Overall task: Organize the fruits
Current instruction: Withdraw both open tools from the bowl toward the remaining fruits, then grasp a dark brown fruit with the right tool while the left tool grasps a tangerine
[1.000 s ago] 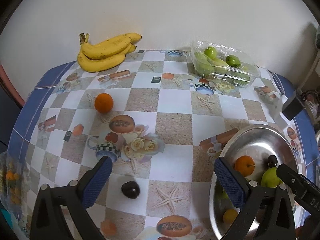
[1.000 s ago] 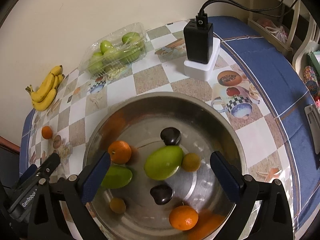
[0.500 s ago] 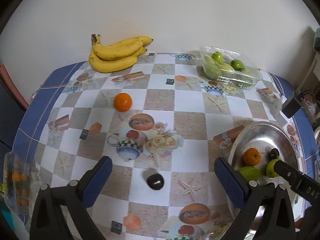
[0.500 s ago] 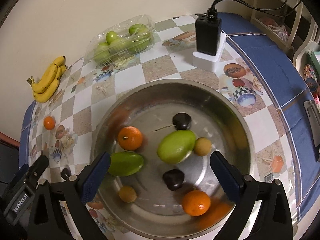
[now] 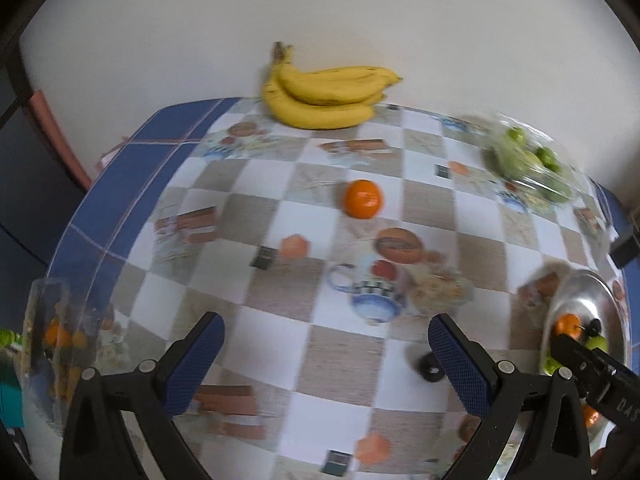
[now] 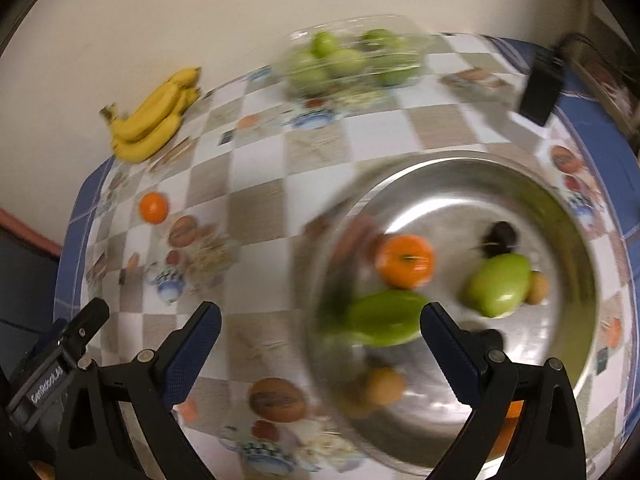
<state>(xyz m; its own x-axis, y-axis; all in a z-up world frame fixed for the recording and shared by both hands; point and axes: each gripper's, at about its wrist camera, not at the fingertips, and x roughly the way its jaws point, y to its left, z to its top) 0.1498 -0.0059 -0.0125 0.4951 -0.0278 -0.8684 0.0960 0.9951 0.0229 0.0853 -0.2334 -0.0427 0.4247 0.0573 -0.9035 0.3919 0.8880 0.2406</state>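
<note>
A loose orange (image 5: 363, 199) lies on the checked tablecloth, far ahead of my open, empty left gripper (image 5: 325, 346). A dark plum (image 5: 431, 367) lies just inside its right finger. Bananas (image 5: 326, 94) rest by the wall. The steel bowl (image 6: 576, 216) holds an orange (image 6: 406, 260), two green mangoes (image 6: 498, 290), a plum (image 6: 500, 236) and small yellow fruits. My right gripper (image 6: 320, 338) is open and empty over the bowl's left rim. The loose orange also shows in the right wrist view (image 6: 153, 207).
A clear tray of green fruit (image 5: 528, 162) stands at the back right. A black charger (image 6: 540, 90) stands beyond the bowl. A clear bag with small oranges (image 5: 56, 336) sits at the table's left edge. The wall is close behind.
Both grippers have swung left. The plum has slid from the middle of the left view to beside the right finger. The bowl has shifted right in the right view.
</note>
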